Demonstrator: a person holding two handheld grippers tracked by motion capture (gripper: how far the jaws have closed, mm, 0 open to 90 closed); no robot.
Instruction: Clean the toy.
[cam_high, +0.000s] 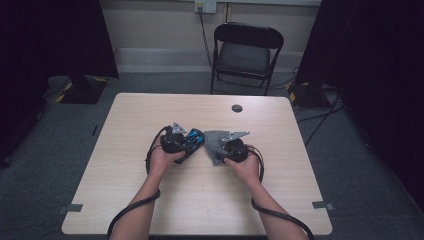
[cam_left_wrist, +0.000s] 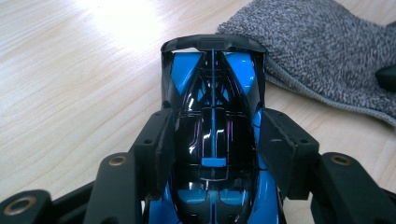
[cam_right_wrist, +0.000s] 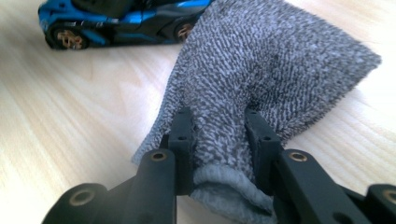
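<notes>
A blue and black toy car (cam_left_wrist: 212, 116) sits on the wooden table, and my left gripper (cam_left_wrist: 215, 144) is shut on it, one pad against each side of its body. In the high view the car (cam_high: 194, 138) lies at the table's middle under my left gripper (cam_high: 181, 140). Just right of it lies a grey knitted cloth (cam_high: 214, 142). My right gripper (cam_right_wrist: 218, 135) is shut on a bunched fold of that cloth (cam_right_wrist: 261, 65), whose far part spreads on the table beside the car (cam_right_wrist: 121, 21). In the high view my right gripper (cam_high: 227, 147) rests over the cloth.
The light wooden table (cam_high: 150, 115) has a small dark round cap (cam_high: 237, 108) near its far edge. A black folding chair (cam_high: 245, 55) stands behind the table. Cables trail from both grippers past the forearms to the near edge.
</notes>
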